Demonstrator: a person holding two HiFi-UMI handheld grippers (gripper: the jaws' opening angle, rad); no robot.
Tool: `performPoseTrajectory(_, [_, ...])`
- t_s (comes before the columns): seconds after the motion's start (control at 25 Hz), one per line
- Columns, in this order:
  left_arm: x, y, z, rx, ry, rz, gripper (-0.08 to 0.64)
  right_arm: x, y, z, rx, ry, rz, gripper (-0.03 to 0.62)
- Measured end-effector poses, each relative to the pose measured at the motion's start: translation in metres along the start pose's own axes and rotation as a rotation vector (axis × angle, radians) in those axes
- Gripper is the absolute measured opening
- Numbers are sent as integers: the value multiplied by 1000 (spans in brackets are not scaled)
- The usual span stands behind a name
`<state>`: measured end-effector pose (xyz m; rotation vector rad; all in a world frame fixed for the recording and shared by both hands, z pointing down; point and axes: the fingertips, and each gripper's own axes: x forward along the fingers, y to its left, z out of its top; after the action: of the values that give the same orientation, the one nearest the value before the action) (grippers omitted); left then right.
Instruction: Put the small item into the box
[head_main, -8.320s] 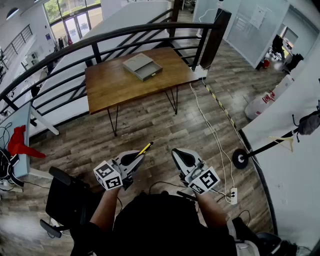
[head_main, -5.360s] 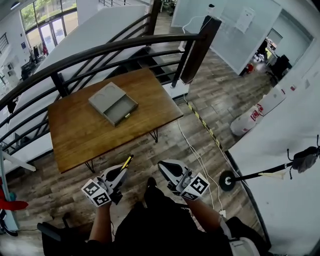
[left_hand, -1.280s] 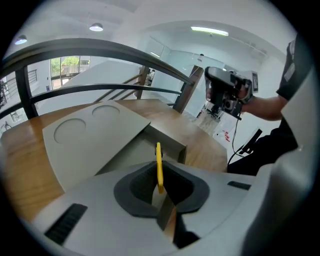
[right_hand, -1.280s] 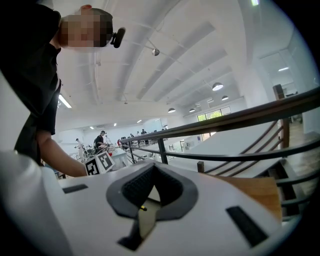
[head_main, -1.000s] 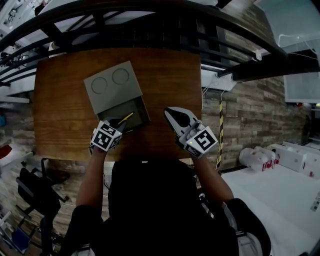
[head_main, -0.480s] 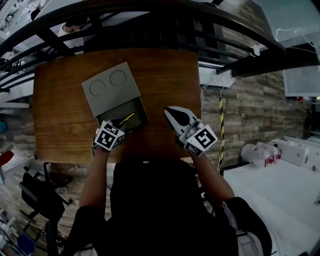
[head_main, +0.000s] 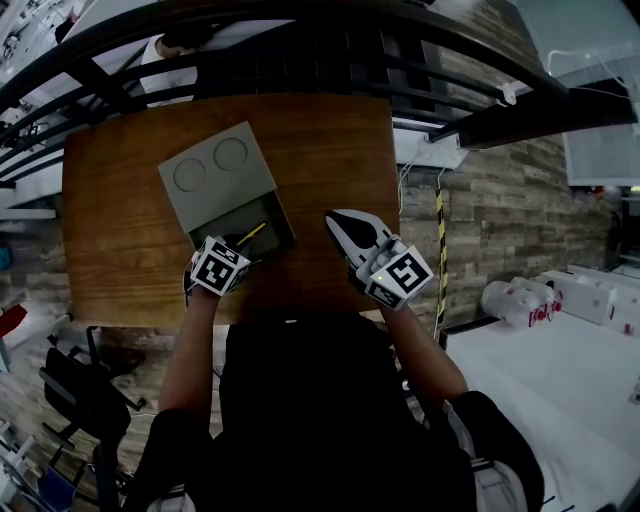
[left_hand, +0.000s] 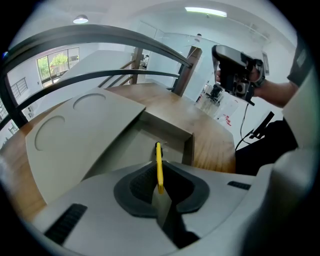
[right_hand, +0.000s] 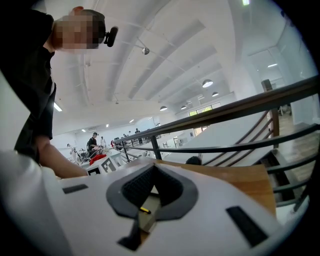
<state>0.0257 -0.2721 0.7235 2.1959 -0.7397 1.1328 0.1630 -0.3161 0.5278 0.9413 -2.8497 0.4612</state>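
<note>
Half done, we reckon: the fingers of our left gripper pinch the small yellow item over the open compartment of the grey box; lowering and letting go are left. Our right gripper is empty, its fingers pressed together

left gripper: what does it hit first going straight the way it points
Probably the open compartment of the grey box; the left gripper, shut on a thin yellow stick, points into it. Floor or far wall first is unclear.

Brown wooden table beside a curved black railing; plank floor with striped tape.
</note>
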Motion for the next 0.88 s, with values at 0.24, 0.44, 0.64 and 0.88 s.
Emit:
performPoseTrajectory(0.24, [7,1,-3,22,26,3,38,0,0,-1,-4,13,3,11])
performPoseTrajectory(0.44, [13,3,-11,36,83,4,38,0,-2,0,-5,15,1,11])
performPoseTrajectory(0.64, [17,2,-11,57,103,7,38,0,-4,0,-1,15,2,11])
performPoseTrajectory(0.88, [20,1,-11,68,117,16,44,-2,-5,0,12,1,6,11])
